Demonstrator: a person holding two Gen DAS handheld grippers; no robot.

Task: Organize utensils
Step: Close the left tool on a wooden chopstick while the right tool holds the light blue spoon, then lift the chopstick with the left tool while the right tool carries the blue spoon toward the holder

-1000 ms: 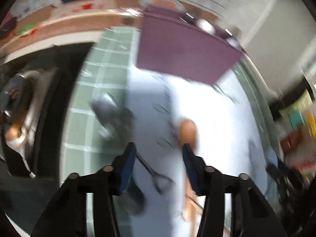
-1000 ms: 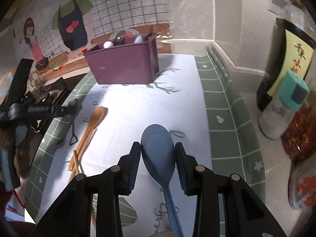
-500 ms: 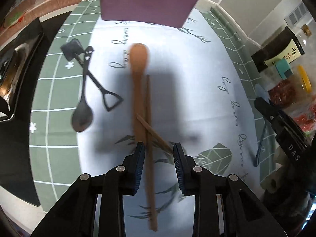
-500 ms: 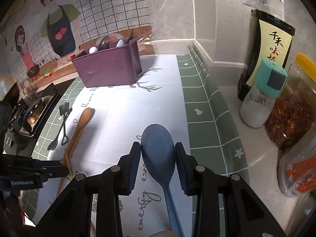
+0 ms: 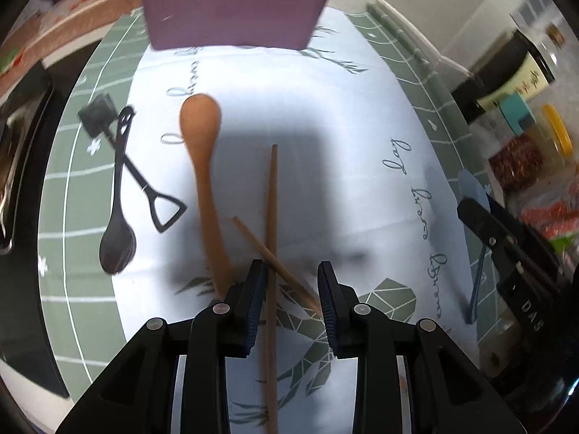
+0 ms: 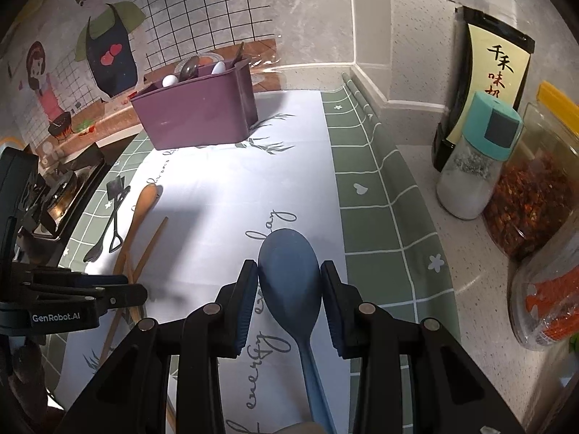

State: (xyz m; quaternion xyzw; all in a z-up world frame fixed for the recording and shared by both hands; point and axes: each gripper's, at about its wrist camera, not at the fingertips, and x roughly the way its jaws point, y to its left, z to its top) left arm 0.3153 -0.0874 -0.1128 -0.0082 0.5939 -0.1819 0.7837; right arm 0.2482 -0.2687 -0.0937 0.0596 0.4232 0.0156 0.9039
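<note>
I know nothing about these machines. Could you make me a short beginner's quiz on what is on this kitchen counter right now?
1. True or false: the blue spoon sits between the right tongs.
2. Which lies crossed between the left tongs? A) chopsticks B) black spoon C) wooden spoon
3. Fill in: the purple ____ at the back of the mat already holds utensils.

Key: 1 true; 2 A; 3 box.
</note>
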